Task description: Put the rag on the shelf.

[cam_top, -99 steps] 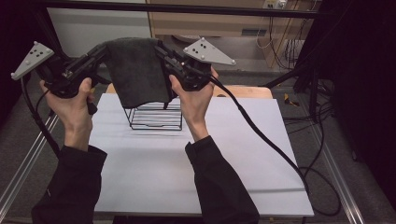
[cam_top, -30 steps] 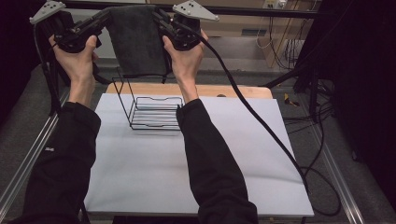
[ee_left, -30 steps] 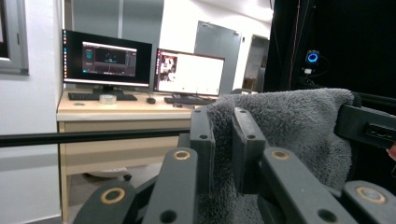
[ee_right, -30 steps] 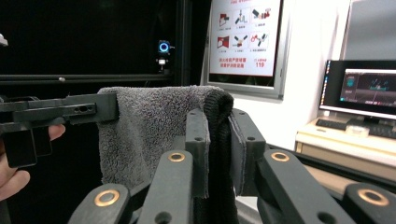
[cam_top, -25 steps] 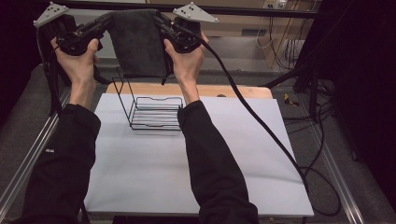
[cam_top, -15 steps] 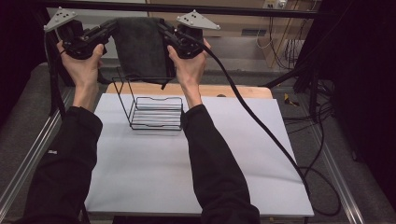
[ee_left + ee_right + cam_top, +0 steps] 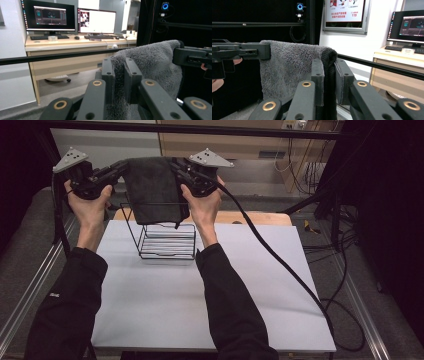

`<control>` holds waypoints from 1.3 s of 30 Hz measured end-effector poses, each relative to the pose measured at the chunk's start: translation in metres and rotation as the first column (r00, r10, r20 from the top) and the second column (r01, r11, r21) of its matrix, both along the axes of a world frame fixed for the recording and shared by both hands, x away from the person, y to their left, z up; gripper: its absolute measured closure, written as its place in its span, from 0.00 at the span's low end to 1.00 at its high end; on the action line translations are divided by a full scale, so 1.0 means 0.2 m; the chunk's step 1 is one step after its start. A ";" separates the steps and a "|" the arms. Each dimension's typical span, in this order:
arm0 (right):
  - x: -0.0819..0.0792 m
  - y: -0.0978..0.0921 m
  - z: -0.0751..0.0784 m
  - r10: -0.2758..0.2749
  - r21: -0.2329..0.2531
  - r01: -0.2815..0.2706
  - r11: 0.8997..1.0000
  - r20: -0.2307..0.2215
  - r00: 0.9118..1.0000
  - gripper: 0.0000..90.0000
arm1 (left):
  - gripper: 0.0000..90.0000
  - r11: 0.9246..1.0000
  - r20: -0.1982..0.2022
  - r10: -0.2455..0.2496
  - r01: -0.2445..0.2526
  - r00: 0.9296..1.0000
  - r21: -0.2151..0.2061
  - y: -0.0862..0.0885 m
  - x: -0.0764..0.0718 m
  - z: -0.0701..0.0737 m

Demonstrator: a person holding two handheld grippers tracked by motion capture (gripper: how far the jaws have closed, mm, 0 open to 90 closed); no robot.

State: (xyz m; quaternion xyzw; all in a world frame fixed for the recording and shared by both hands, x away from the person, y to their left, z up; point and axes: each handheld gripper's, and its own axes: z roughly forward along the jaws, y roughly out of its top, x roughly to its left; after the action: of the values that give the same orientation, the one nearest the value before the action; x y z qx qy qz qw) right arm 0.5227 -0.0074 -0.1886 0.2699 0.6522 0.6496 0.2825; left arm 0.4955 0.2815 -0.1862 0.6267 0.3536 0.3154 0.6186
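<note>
A dark grey towel [image 7: 155, 190] hangs stretched between my two grippers, above a black wire rack [image 7: 165, 237] that stands at the far side of the white table. My left gripper [image 7: 122, 167] is shut on the towel's top left corner, and its own view shows the towel [image 7: 152, 62] pinched between the jaws at the gripper [image 7: 119, 75]. My right gripper [image 7: 175, 166] is shut on the top right corner; the towel [image 7: 289, 65] is folded over between the jaws of that gripper [image 7: 329, 72]. The towel's lower edge hangs level with the rack's top.
The white table surface [image 7: 165, 305] spreads in front of the rack. A wooden board [image 7: 260, 217] lies behind it. A thick black cable [image 7: 280, 265] trails from the right gripper across the table's right side. Desks with monitors [image 7: 72, 18] stand beyond.
Both grippers have come down and slightly toward me with the towel, from high above the rack to just over it. The rack has not moved.
</note>
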 end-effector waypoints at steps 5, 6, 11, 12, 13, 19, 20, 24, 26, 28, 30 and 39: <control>-0.01 0.00 -0.03 0.009 -0.008 -0.009 1.000 -0.021 1.000 0.88 | 0.89 1.000 -0.011 -0.014 0.014 1.000 0.004 0.01 -0.03 -0.03; -0.02 0.00 -0.04 0.011 -0.011 -0.011 1.000 -0.016 1.000 0.88 | 0.89 1.000 -0.014 -0.018 0.018 1.000 0.007 0.01 -0.04 -0.04; -0.05 -0.01 -0.05 0.033 -0.013 -0.033 0.999 -0.012 0.999 0.88 | 0.89 0.999 -0.012 -0.034 0.034 0.999 0.010 0.03 -0.07 -0.05; -0.06 -0.01 -0.05 0.034 -0.014 -0.034 0.999 -0.013 0.999 0.88 | 0.89 0.999 -0.013 -0.035 0.035 0.999 0.010 0.03 -0.08 -0.06; -0.06 -0.01 -0.05 0.034 -0.021 -0.034 0.999 -0.012 0.999 0.88 | 0.89 0.999 -0.018 -0.035 0.035 0.999 0.010 0.03 -0.08 -0.06; -0.09 -0.02 -0.06 0.053 -0.032 -0.054 0.998 -0.024 0.998 0.88 | 0.89 0.999 -0.021 -0.046 0.046 0.999 0.027 0.03 -0.11 -0.07; -0.09 -0.02 -0.06 0.058 -0.035 -0.059 0.998 -0.024 0.998 0.88 | 0.89 0.998 -0.024 -0.047 0.047 0.999 0.029 0.03 -0.12 -0.07; -0.12 -0.02 -0.07 0.076 -0.054 -0.077 0.996 -0.034 0.997 0.88 | 0.89 0.998 -0.035 -0.046 0.047 0.998 0.038 0.04 -0.14 -0.09; -0.12 -0.02 -0.07 0.078 -0.065 -0.080 0.995 -0.037 0.996 0.88 | 0.89 0.998 -0.044 -0.047 0.049 0.998 0.034 0.04 -0.14 -0.11; -0.12 -0.02 -0.08 0.082 -0.072 -0.085 0.994 -0.043 0.996 0.88 | 0.89 0.998 -0.047 -0.049 0.050 0.998 0.037 0.04 -0.14 -0.12; -0.13 -0.02 -0.08 0.085 -0.080 -0.088 0.993 -0.041 0.996 0.88 | 0.89 0.997 -0.049 -0.052 0.055 0.997 0.046 0.04 -0.15 -0.12; -0.17 -0.03 -0.10 0.121 -0.097 -0.127 0.987 -0.072 0.990 0.88 | 0.88 0.995 -0.083 -0.072 0.077 0.994 0.069 0.05 -0.20 -0.16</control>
State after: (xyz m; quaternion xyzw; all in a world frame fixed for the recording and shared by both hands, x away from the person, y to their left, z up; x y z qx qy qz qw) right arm 0.4889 -0.0130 -0.2090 0.2356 0.7088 0.6228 0.2330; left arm 0.4555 0.2917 -0.2181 0.6735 0.3428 0.2793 0.5923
